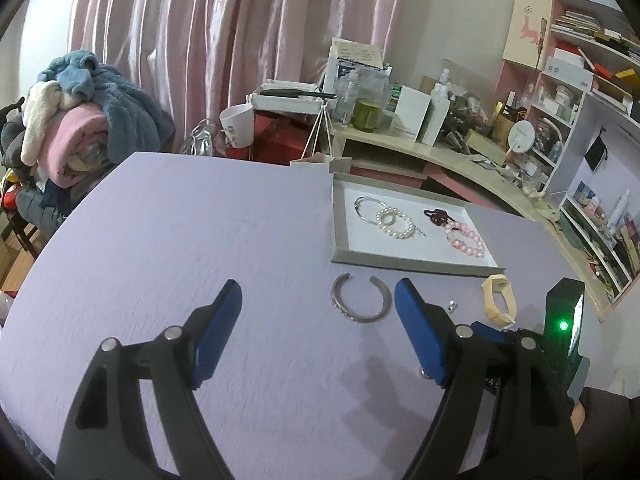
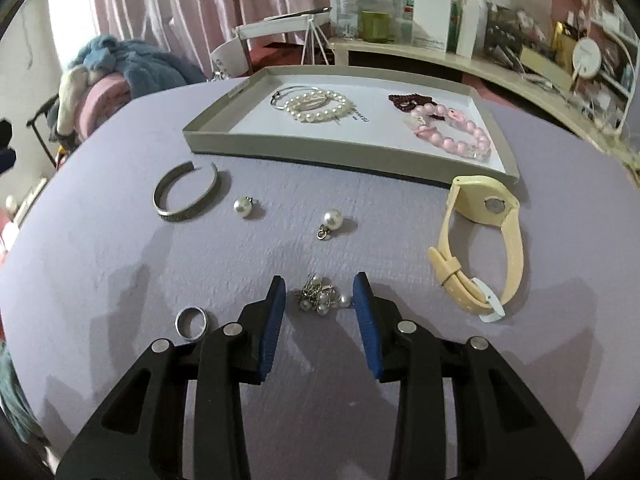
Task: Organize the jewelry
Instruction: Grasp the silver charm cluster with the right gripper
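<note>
A grey tray point(image 2: 208, 136) on the lilac table holds a white pearl bracelet point(image 2: 320, 106), a thin silver bangle point(image 2: 280, 98), a pink bead bracelet point(image 2: 456, 128) and a dark red piece point(image 2: 408, 102). In front of it lie a silver cuff point(image 2: 176, 212), two loose pearl pendants point(image 2: 243, 207) point(image 2: 332, 218), a silver ring point(image 2: 192, 322) and a cream watch point(image 2: 480, 208). My right gripper point(image 2: 320, 280) stands low over a small pearl-and-chain cluster point(image 2: 320, 298), jaws either side, not pressing it. My left gripper point(image 1: 318, 286) is wide open just short of the silver cuff point(image 1: 356, 317), holding nothing.
Behind the table hang pink curtains point(image 1: 200, 40), with a pile of blankets point(image 1: 80, 112) at the left and a cluttered desk and shelves point(image 1: 580, 100) at the right. The right gripper's body with a green light point(image 1: 564, 325) shows at the left wrist view's right edge.
</note>
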The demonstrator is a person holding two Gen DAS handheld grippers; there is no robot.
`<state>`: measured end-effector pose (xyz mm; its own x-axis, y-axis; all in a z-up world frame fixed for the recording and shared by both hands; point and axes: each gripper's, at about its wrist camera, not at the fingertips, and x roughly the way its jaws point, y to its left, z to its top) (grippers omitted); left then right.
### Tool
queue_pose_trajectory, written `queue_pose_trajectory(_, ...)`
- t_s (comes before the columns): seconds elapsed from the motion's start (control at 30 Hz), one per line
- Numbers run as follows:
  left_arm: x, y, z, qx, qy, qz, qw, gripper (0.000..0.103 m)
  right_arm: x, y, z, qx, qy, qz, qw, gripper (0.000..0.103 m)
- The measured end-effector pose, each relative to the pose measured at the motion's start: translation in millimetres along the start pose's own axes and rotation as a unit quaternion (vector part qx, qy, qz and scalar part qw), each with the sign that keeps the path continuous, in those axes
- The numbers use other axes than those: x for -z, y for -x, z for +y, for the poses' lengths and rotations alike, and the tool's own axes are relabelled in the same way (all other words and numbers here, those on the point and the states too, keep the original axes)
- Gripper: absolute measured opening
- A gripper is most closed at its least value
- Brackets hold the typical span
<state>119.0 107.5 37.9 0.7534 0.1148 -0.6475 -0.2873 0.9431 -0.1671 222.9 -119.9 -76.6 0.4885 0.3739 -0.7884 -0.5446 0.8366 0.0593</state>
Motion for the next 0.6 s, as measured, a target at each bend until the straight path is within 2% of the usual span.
queue_pose_trajectory(0.03, 1, 0, 0, 0.0, 0.0, 0.001, 1.0, 0.079, 1, 1, 1, 0.005, 0.005, -0.002, 1.0, 0.033)
queue_pose_trajectory(0.1, 2, 0, 0, 0.0, 0.0, 0.002, 1.0, 0.079, 2, 1, 0, 0.003, 0.004, -0.003, 1.0, 0.017)
queue_pose_trajectory(0.17, 3, 0, -2, 0.002, -0.002, 0.004, 1.0, 0.079, 1, 1, -2, 0.003, 0.0, -0.003, 1.0, 0.012)
queue_pose_trajectory(0.33, 6, -3, -11, 0.012, -0.009, 0.011, 0.9998, 0.079, 5, 5, 0, 0.013, 0.003, -0.003, 1.0, 0.011)
queue_pose_trajectory(0.6, 15, -11, -23, 0.03, -0.023, 0.026, 0.9989, 0.079, 18, 27, -20, 0.007, -0.04, -0.002, 0.999, 0.011)
